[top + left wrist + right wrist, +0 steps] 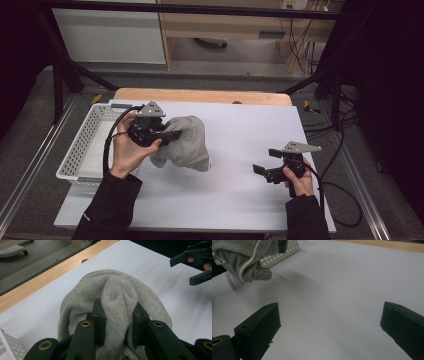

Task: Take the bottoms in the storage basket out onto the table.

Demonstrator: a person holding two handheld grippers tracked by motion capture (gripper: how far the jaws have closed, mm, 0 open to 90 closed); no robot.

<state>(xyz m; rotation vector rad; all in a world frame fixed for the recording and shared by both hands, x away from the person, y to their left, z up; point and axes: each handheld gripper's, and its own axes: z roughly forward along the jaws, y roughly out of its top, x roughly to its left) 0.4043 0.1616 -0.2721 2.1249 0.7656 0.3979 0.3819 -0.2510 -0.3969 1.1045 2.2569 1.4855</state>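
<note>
A grey cloth garment (184,142) hangs bunched over the white table (235,190), left of centre. My left gripper (172,135) is shut on a fold of it. In the left gripper view the grey cloth (117,300) is pinched between the two black pads (98,315). The same cloth (242,255) hangs at the top left of the right gripper view, its lower end just above the table. My right gripper (264,162) is held low over the table at the right, open, with nothing between its fingers (262,325). The right gripper (197,262) also appears far off in the left gripper view.
A white perforated basket (82,145) stands at the table's left edge, beside my left hand. A wooden strip (200,95) runs along the table's far edge. Black cables trail from both grippers. Bare white tabletop lies between the cloth and the right gripper.
</note>
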